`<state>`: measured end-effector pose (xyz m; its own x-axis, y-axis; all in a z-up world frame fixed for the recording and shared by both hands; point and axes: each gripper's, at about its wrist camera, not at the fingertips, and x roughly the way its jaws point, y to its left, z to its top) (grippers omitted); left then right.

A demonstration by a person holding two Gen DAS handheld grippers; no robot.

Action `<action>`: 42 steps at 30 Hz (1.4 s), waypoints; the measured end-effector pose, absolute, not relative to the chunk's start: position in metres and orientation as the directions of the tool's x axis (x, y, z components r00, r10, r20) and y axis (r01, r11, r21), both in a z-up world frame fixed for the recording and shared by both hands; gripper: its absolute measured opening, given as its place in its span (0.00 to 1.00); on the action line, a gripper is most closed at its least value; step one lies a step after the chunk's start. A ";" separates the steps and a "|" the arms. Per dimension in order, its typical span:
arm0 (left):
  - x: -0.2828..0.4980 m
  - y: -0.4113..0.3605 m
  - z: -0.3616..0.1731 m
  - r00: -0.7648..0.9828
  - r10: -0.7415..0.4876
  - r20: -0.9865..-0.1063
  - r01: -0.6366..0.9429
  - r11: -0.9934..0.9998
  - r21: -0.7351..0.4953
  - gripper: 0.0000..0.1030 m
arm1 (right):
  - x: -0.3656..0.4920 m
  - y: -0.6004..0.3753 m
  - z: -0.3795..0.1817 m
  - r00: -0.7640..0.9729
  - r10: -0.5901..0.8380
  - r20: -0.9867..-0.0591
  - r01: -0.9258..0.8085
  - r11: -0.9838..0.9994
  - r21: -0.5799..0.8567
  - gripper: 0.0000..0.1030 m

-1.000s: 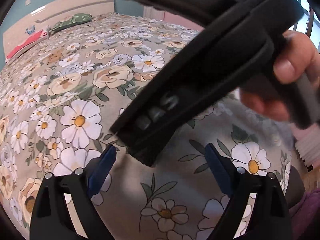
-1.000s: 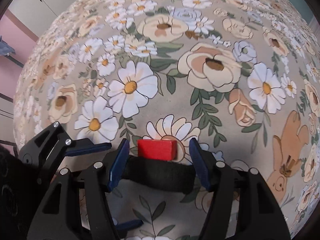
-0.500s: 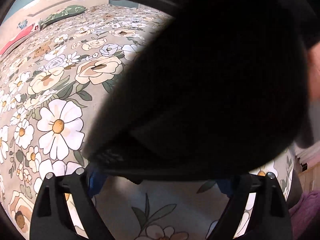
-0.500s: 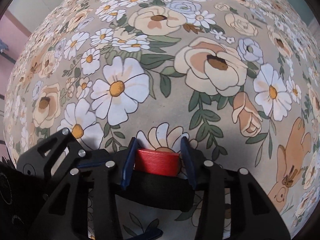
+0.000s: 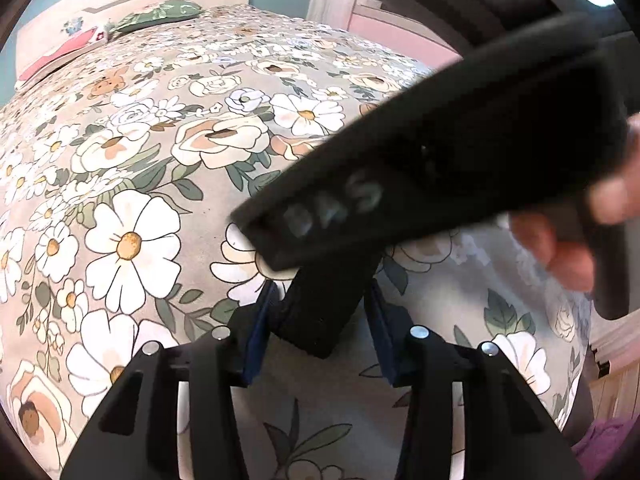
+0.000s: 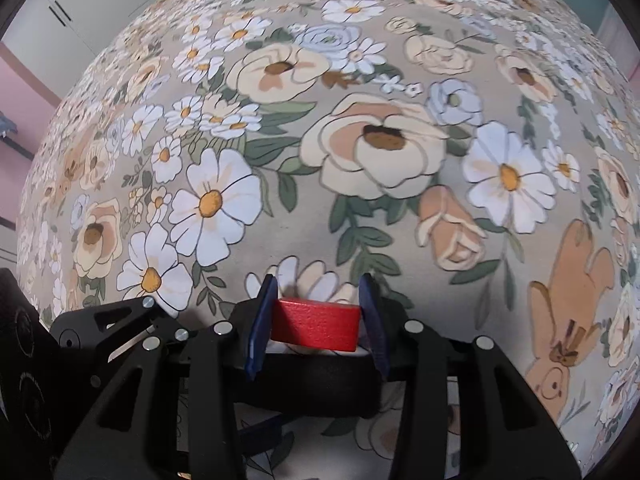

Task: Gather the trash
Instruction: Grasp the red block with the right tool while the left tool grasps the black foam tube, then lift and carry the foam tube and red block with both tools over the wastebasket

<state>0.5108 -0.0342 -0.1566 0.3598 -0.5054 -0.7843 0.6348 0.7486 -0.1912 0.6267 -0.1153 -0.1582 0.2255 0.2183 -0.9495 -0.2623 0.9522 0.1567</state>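
We find almost nothing legible; the black device body (image 5: 420, 184) crossing the left wrist view carries pale raised marks near its lower end, too blurred for us to read as letters or numbers; the floral bedspread (image 6: 360, 160) bears only printed flowers and bears, with no writing that we can make out.

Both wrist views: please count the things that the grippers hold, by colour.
Red: 1, the red block in the right gripper
Black: 1, the black object in the left gripper
Total: 2
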 end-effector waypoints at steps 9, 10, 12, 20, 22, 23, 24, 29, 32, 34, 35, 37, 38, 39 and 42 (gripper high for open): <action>0.472 -0.028 -0.120 0.430 -0.450 -0.783 0.592 0.795 -0.132 0.44 | 0.612 -0.148 -0.109 0.332 0.212 -0.919 -0.202 0.968 0.150 0.42; 0.468 -0.026 -0.115 0.438 -0.446 -0.780 0.586 0.800 -0.128 0.44 | 0.606 -0.153 -0.099 0.349 0.211 -0.913 -0.199 0.969 0.148 0.42; 0.458 -0.020 -0.101 0.457 -0.437 -0.775 0.570 0.813 -0.122 0.44 | 0.599 -0.157 -0.086 0.364 0.215 -0.906 -0.196 0.969 0.150 0.42; 0.440 -0.004 -0.028 0.584 -0.340 -0.737 0.457 0.888 -0.047 0.43 | 0.537 -0.177 -0.014 0.449 0.211 -0.868 -0.224 0.967 0.119 0.42; 0.428 -0.005 -0.006 0.615 -0.318 -0.722 0.425 0.904 -0.036 0.43 | 0.516 -0.180 0.007 0.475 0.213 -0.854 -0.237 0.965 0.109 0.42; 0.419 -0.001 0.007 0.632 -0.306 -0.712 0.411 0.911 -0.026 0.43 | 0.507 -0.181 0.017 0.486 0.216 -0.847 -0.244 0.964 0.105 0.42; 0.413 0.003 0.017 0.645 -0.296 -0.705 0.398 0.917 -0.020 0.43 | 0.497 -0.183 0.027 0.499 0.217 -0.839 -0.251 0.963 0.100 0.42; 0.375 0.009 0.073 0.702 -0.248 -0.667 0.334 0.943 0.001 0.43 | 0.446 -0.185 0.077 0.555 0.231 -0.799 -0.296 0.953 0.070 0.42; 0.353 0.011 0.101 0.729 -0.230 -0.644 0.309 0.951 0.011 0.43 | 0.414 -0.186 0.106 0.584 0.242 -0.775 -0.322 0.945 0.052 0.42; 0.336 0.012 0.119 0.747 -0.216 -0.629 0.292 0.956 0.018 0.43 | 0.390 -0.187 0.125 0.605 0.250 -0.756 -0.339 0.940 0.040 0.42; 0.331 0.012 0.125 0.752 -0.210 -0.625 0.287 0.958 0.024 0.43 | 0.381 -0.188 0.132 0.613 0.253 -0.748 -0.343 0.939 0.037 0.42; 0.318 0.013 0.136 0.764 -0.192 -0.616 0.268 0.963 0.033 0.43 | 0.362 -0.190 0.146 0.627 0.262 -0.734 -0.354 0.935 0.031 0.42; 0.312 0.014 0.141 0.770 -0.184 -0.611 0.260 0.965 0.037 0.43 | 0.353 -0.191 0.152 0.632 0.268 -0.727 -0.361 0.932 0.030 0.42; 0.306 0.015 0.145 0.775 -0.179 -0.606 0.254 0.966 0.040 0.43 | 0.341 -0.191 0.160 0.639 0.273 -0.719 -0.369 0.929 0.025 0.42; 0.283 0.018 0.159 0.794 -0.159 -0.587 0.233 0.971 0.053 0.43 | 0.315 -0.191 0.174 0.658 0.276 -0.700 -0.384 0.923 0.003 0.42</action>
